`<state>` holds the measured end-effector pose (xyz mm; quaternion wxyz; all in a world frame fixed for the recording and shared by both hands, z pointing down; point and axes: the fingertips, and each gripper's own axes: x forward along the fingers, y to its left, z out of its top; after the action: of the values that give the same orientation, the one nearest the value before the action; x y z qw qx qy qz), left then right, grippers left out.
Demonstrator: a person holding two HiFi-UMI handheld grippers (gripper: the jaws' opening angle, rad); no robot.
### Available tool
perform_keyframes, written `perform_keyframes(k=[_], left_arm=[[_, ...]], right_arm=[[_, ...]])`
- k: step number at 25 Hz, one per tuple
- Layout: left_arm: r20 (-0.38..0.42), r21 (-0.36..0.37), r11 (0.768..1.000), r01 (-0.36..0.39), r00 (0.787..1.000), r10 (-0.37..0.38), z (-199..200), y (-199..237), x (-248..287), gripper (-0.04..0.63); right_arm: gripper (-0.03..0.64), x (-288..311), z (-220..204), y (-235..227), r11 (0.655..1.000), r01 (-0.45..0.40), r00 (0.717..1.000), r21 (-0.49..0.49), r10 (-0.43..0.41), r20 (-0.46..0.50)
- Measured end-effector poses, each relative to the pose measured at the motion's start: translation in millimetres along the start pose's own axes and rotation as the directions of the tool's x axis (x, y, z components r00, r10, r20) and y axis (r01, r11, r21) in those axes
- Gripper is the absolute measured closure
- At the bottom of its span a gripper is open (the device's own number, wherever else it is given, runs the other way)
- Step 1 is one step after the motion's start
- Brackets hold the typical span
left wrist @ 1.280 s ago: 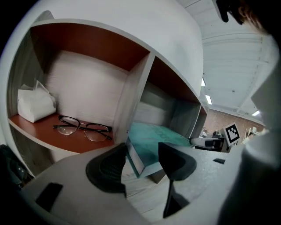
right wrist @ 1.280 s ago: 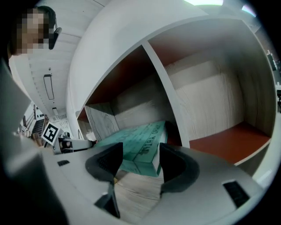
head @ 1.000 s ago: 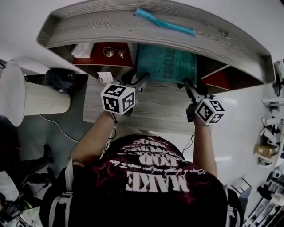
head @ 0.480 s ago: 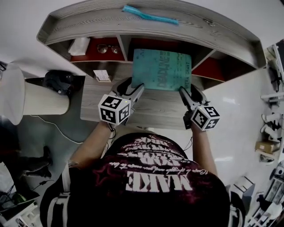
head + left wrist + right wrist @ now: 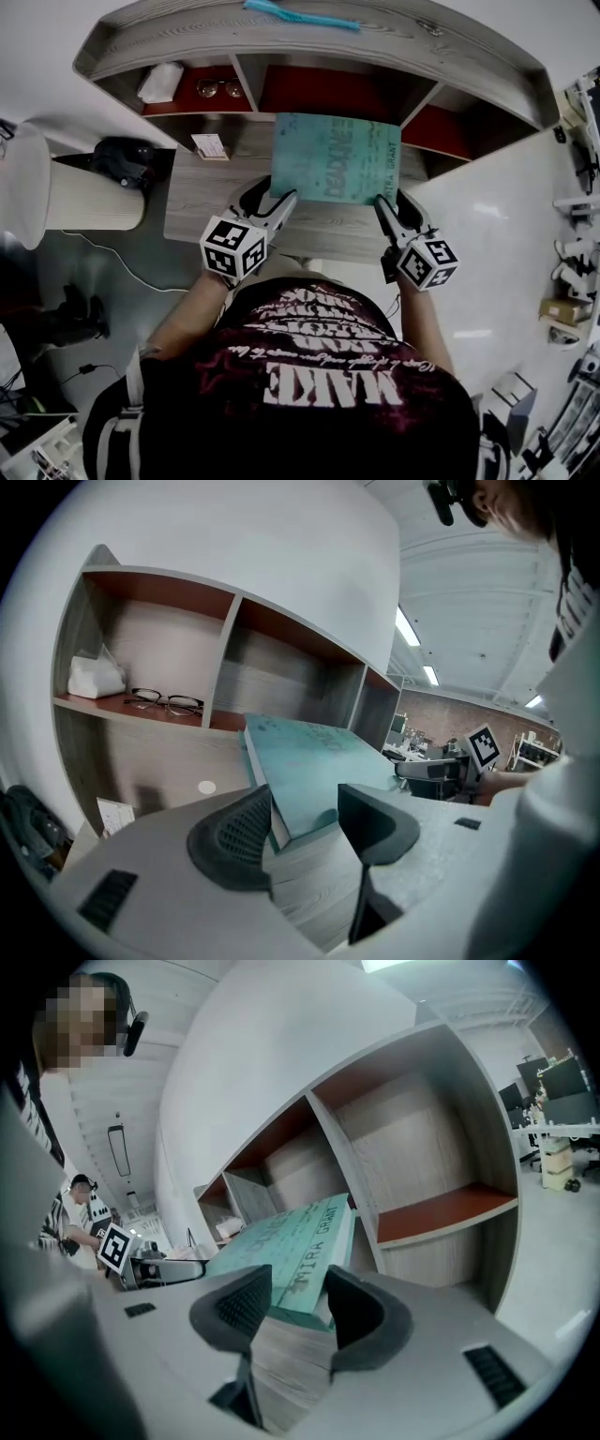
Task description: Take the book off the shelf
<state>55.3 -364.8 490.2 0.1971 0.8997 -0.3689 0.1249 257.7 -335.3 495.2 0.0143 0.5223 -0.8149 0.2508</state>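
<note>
1. Head view: the book (image 5: 333,157) is out of the shelf (image 5: 169,42). It sits over the back middle of the counter (image 5: 206,202), teal cover up, in front of the middle compartment.
2. Left gripper (image 5: 277,192) is at the book's near left corner and right gripper (image 5: 391,199) at its near right corner. Both are close to the counter's front edge.
3. Left gripper view: the left gripper's (image 5: 305,822) jaws stand apart with the book (image 5: 309,771) corner between them. The page edge lies just beside the left pad, and the other pad is clear of the cover, so nothing is clamped. The book slopes up from this corner toward the shelf.
4. Right gripper view: the right gripper's (image 5: 291,1312) jaws are closing with the spine corner of the book (image 5: 291,1251) between them. The corner sits next to the right pad. A gap shows at the left pad, so it has no grip yet.
5. Glasses (image 5: 214,88) lie in the shelf's left compartment beside a white wad (image 5: 159,81). The left gripper view shows both the glasses (image 5: 167,701) and the wad (image 5: 96,677) on that red floor.
6. A small card (image 5: 210,145) lies at the counter's back left, left of the book and apart from it.
7. A teal strip (image 5: 300,16) lies on top of the shelf.
</note>
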Motion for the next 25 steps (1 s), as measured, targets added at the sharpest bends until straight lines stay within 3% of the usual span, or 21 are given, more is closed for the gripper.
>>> perform_keyframes(k=[4,7,13,20,25], left_arm=[[-0.024,-0.037,0.999,0.005,1.0,-0.006,-17.8,-2.2,-3.3,0.371],[-0.035,-0.023,1.0,-0.005,0.999,0.005,-34.2,4.3,-2.3,0.371],[-0.113,-0.074,0.997,-0.026,0.993,0.017,-103.4,27.4,15.9,0.371],[-0.122,-0.095,0.995,-0.016,0.992,0.005,-161.0,53.7,51.5,0.371],[-0.191,-0.094,0.995,-0.036,0.981,0.018,-217.0,71.6,64.6,0.371]], right_arm=[[0.422,0.1,-20.3,-4.5,0.997,-0.016,1.0,0.072,0.017,-0.015],[0.423,5.0,-40.0,-6.3,0.996,-0.021,0.999,0.083,0.025,-0.04],[0.423,25.2,-100.9,-21.9,0.996,0.021,0.99,0.089,-0.008,-0.143],[0.419,54.5,-159.7,-54.7,0.992,0.063,0.981,0.111,-0.042,-0.188],[0.417,68.4,-207.2,-65.9,0.987,0.082,0.978,0.14,-0.052,-0.204]])
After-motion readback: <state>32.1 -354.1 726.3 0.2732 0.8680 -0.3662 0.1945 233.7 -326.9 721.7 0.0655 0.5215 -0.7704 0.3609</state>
